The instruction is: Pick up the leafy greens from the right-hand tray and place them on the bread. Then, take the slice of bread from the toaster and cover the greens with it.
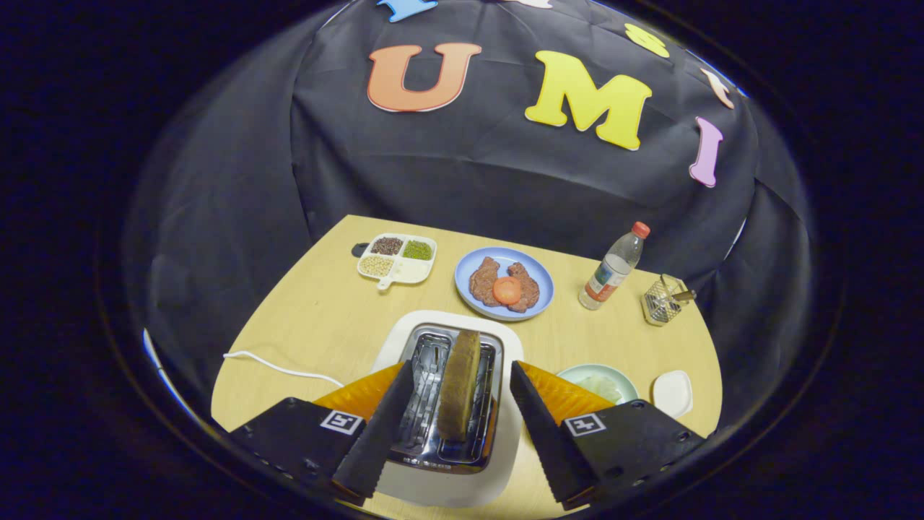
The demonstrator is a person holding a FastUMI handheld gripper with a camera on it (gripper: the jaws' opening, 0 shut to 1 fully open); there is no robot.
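Brown toast stands in the white toaster [451, 462] between our spread fingers.

We hold the gripper [462, 375] wide apart over the toaster, its two black fingers [382, 426] flanking the metal slots without touching the slice of bread [460, 386], which stands upright in the right-hand slot. Beyond the toaster on the wooden table [317, 318] we see a blue plate [538, 303] carrying two brown pieces with a red round slice on top. Left of that plate sits a white divided dish [415, 273] of grains and beans. Right of the plate stands a clear bottle [613, 269] with a red cap, and a small wire basket [663, 300] lies further right. Just past the right finger we make out a pale green bowl [577, 373] and a small white dish [673, 393]. A white cord [278, 367] trails across the table to the left.
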